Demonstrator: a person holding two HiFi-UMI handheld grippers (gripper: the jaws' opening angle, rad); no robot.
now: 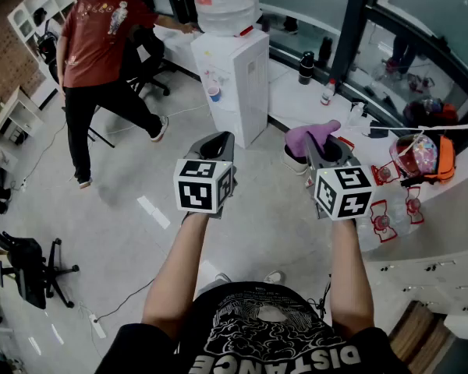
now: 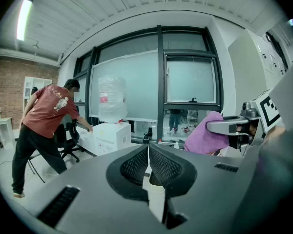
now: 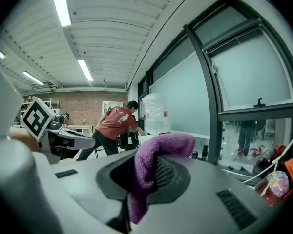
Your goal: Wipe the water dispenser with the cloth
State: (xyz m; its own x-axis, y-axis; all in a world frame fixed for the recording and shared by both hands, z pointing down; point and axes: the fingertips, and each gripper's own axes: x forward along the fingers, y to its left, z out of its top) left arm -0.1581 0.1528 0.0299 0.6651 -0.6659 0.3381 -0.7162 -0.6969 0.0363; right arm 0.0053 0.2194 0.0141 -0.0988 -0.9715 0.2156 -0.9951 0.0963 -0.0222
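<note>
The white water dispenser (image 1: 235, 84) stands ahead on the floor with a clear bottle (image 1: 222, 2) on top; it also shows far off in the left gripper view (image 2: 110, 135) and the right gripper view (image 3: 155, 117). My right gripper (image 1: 315, 142) is shut on a purple cloth (image 1: 312, 136) that bulges out over its jaws (image 3: 151, 172). My left gripper (image 1: 217, 142) is shut with nothing in it, its jaws pressed together (image 2: 147, 156). Both grippers hang in the air well short of the dispenser.
A person in a red shirt (image 1: 97, 61) leans over a desk left of the dispenser, beside an office chair (image 1: 144, 61). A white counter (image 1: 452, 216) at right carries bottles (image 1: 306, 67), red clips and an orange bag (image 1: 433, 158). Another chair (image 1: 27, 267) stands at lower left.
</note>
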